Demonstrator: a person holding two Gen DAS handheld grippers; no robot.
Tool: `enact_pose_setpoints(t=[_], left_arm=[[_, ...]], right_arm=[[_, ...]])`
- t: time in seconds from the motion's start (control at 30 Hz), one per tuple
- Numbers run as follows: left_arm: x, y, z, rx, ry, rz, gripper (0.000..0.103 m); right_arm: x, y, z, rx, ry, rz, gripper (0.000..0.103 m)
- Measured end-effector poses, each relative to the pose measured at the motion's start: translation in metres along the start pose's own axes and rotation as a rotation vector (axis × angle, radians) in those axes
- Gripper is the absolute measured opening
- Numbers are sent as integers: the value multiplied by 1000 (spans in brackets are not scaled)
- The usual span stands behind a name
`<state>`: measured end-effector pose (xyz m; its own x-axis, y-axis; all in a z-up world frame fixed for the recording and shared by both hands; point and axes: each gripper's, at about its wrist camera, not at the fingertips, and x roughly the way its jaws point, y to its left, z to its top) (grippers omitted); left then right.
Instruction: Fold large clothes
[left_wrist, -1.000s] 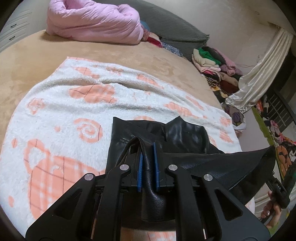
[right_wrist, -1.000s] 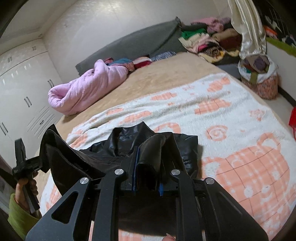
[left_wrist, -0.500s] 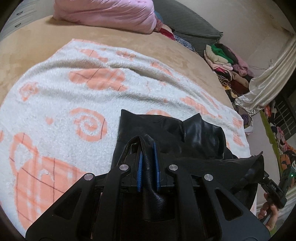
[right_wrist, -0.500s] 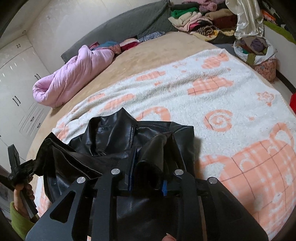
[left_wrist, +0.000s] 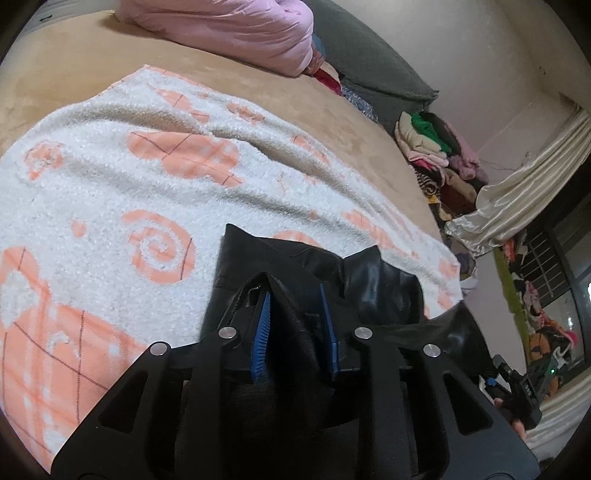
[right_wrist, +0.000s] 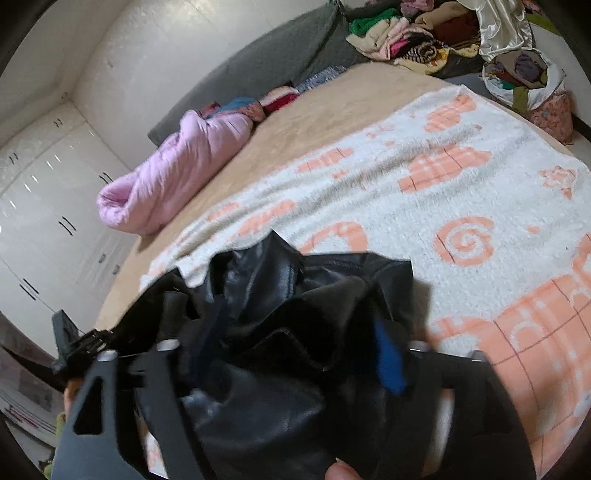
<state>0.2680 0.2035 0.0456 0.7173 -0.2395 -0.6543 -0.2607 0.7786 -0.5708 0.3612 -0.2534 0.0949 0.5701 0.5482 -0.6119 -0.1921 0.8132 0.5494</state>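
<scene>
- Where the left gripper (left_wrist: 295, 306) sits nearest its camera, the blue pads stand apart with black jacket (left_wrist: 369, 280) material bunched loosely between them; judged open, not clamping.
- Right gripper (right_wrist: 295, 350): view is motion-blurred; the blue pad (right_wrist: 388, 362) and its opposite finger are spread wide, jacket folds filling the gap. Also judged open.
- Jacket lies crumpled at the near edge of the white-and-orange patterned blanket (left_wrist: 110, 192), partly piled over both grippers, collar end pointing toward the far side of the bed.
- Handling judgement: glossy leather-like shell, likely heavy, fairly stiff, and slick against pads. It will hold creases poorly and tend to spring open. Best taken at seams, hem or shoulder edges, where the layers are thick and give the pads purchase.
- Beyond the blanket: tan bed cover (left_wrist: 74, 66), bare.
- Farther: rolled pink quilt (right_wrist: 173, 177) near the grey headboard (right_wrist: 258, 70).
- Farthest: heap of mixed clothes (left_wrist: 439, 155) by the wall.
</scene>
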Motion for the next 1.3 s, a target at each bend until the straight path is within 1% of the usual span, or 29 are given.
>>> enact_pose_setpoints(t=[0.03,0.1,0.13,0.2,0.23,0.27,0.3,0.33,0.4,0.47,0.5,0.53,0.6,0.63,0.67,0.7,0.73,0.77,0.8,0.83,0.87,0.9,0.93,0.97,1.03,1.1,1.17,1.27,1.3], left_arm=[[-2,1,0,-10,-4,-9,19],[-7,1,1,-29,-22,-44,26],[-9,2,2,-33,-30,-50,27],[-13,0,3,-29,-43,-56,28],[-16,0,3,-23,-66,-44,28],[-22,-1,4,-9,-105,-32,28],[-28,-2,5,6,-134,-23,28],[-33,-3,8,22,-156,-6,28],[-31,-4,9,56,-141,33,38],[-19,-9,9,124,-104,94,39],[-14,-10,8,149,-90,110,39],[-4,-12,7,191,-60,138,40],[15,-16,5,254,-13,180,53],[21,-17,5,276,-6,201,53],[27,-18,2,309,2,218,53],[32,-21,0,345,8,240,53],[37,-25,-3,390,1,262,47],[40,-28,-5,416,0,270,18],[41,-31,-6,437,-5,289,9],[38,-34,-5,452,-25,303,8],[32,-36,-2,451,-49,280,7],[24,-38,1,442,-77,260,6],[15,-41,7,431,-110,242,6],[10,-42,12,424,-126,231,6],[7,-43,21,410,-144,217,6],[13,-39,29,397,-133,218,6],[30,-32,33,385,-96,227,6],[54,-24,28,389,-41,254,6],[61,-22,26,390,-28,261,8]], right_arm=[[-5,0,2,-4,-26,3,88],[-11,-1,4,-10,-52,8,89],[-14,-1,6,-19,-68,-17,89],[-16,-1,7,-54,-84,-72,89],[-15,-1,7,-83,-80,-129,89],[-12,-1,7,-102,-71,-166,89],[-7,1,6,-144,-57,-225,89],[-3,1,5,-177,-51,-255,88],[10,0,2,-224,-22,-311,80],[25,-4,0,-250,16,-326,67],[30,-7,0,-253,22,-333,65],[35,-8,0,-260,26,-340,63],[45,-10,-1,-274,41,-350,59],[48,-10,-1,-281,46,-349,53],[50,-9,-3,-293,48,-348,43],[52,-7,-4,-312,50,-342,37],[51,-5,-5,-325,44,-347,27],[48,-2,-4,-333,28,-350,18],[43,1,-3,-337,8,-341,14],[37,4,0,-335,-13,-336,13],[30,8,3,-329,-35,-318,13],[20,13,9,-318,-75,-286,13],[15,16,13,-315,-97,-276,13],[12,19,18,-312,-125,-268,13],[12,20,26,-298,-150,-262,12],[22,15,29,-281,-139,-266,12],[35,10,28,-282,-112,-285,12],[63,-6,20,-268,-37,-346,12],[68,-10,16,-255,-20,-349,13]])
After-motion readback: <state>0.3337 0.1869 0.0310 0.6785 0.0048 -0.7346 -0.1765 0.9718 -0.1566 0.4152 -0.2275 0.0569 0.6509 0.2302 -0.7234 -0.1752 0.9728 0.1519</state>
